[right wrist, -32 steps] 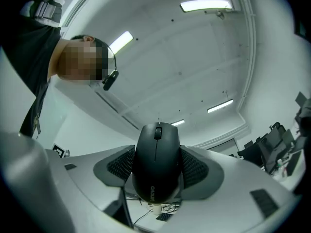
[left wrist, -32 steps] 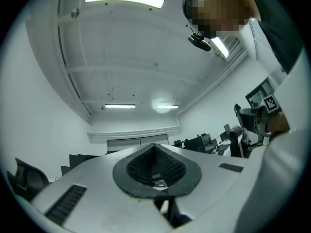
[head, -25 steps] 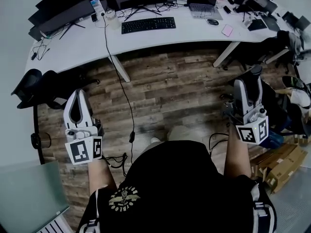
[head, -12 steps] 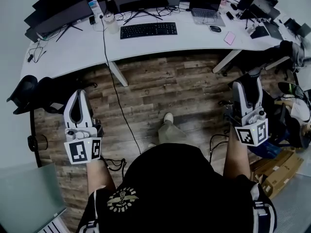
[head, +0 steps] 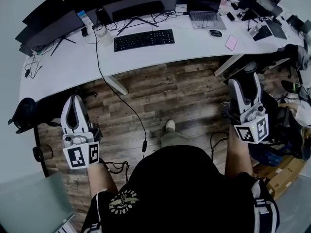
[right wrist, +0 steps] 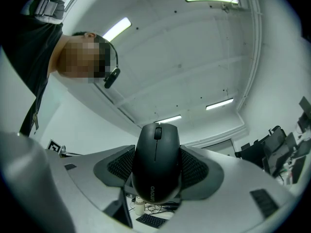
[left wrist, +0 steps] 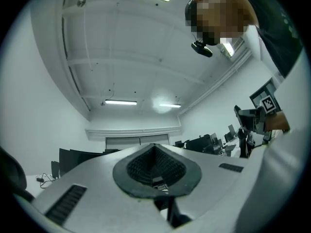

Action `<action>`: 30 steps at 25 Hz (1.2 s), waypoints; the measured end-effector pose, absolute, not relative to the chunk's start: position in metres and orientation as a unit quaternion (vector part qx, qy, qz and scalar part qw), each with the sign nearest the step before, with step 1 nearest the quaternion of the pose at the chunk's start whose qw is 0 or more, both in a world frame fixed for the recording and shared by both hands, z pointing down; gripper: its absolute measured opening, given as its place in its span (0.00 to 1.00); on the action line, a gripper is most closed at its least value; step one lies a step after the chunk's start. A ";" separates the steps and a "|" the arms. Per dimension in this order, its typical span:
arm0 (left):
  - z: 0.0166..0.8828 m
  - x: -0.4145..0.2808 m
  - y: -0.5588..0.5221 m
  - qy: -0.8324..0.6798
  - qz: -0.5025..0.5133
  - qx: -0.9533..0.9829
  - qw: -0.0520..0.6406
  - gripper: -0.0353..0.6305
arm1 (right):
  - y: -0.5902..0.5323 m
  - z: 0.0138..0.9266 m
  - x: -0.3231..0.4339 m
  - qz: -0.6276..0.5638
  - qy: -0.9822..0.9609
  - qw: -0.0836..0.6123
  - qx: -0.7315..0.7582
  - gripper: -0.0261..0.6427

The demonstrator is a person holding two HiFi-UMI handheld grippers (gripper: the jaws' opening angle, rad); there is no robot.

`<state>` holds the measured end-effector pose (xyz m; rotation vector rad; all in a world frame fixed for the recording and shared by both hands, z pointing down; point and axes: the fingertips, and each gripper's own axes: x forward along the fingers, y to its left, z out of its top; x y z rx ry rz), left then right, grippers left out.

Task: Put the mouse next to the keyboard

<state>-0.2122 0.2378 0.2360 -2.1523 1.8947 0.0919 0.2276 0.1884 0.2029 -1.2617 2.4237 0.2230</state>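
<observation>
A black mouse [right wrist: 156, 162] sits clamped between the ribbed pads of my right gripper [right wrist: 156, 149], buttons facing the camera. In the head view that right gripper [head: 247, 74] is held over the wooden floor, right of the person's body, with the mouse's dark shape [head: 250, 67] at its tip. My left gripper [head: 74, 102] hovers low at the left with its jaws shut and nothing between them; its pads [left wrist: 141, 166] meet. The black keyboard [head: 144, 39] lies on the white desk [head: 73, 57] far ahead, apart from both grippers.
On the desk stand monitors [head: 138, 6], a laptop [head: 202, 8], a second mouse [head: 215, 33], a pink flat object [head: 230, 42] and cables. A black cable [head: 121, 101] hangs down to the floor. A dark chair [head: 29, 113] is at the left, boxes [head: 284, 166] at the right.
The desk and keyboard have slid lower and nearer in the head view as the person steps forward. Both grippers keep their pose; the right one still holds the mouse.
</observation>
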 end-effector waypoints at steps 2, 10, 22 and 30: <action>0.238 -0.206 0.220 0.653 0.028 -0.745 0.134 0.06 | 0.173 0.206 0.233 0.075 0.866 0.199 -0.453 0.47; 0.224 -0.181 0.159 0.663 0.022 -0.734 0.144 0.06 | 0.111 0.205 0.262 0.066 0.868 0.206 -0.447 0.47; 0.208 -0.178 0.142 0.701 0.004 -0.694 0.160 0.06 | 0.044 0.207 0.261 0.048 0.886 0.228 -0.401 0.47; 0.215 -0.178 0.135 0.699 -0.005 -0.698 0.157 0.06 | 0.038 0.219 0.262 0.039 0.887 0.219 -0.406 0.47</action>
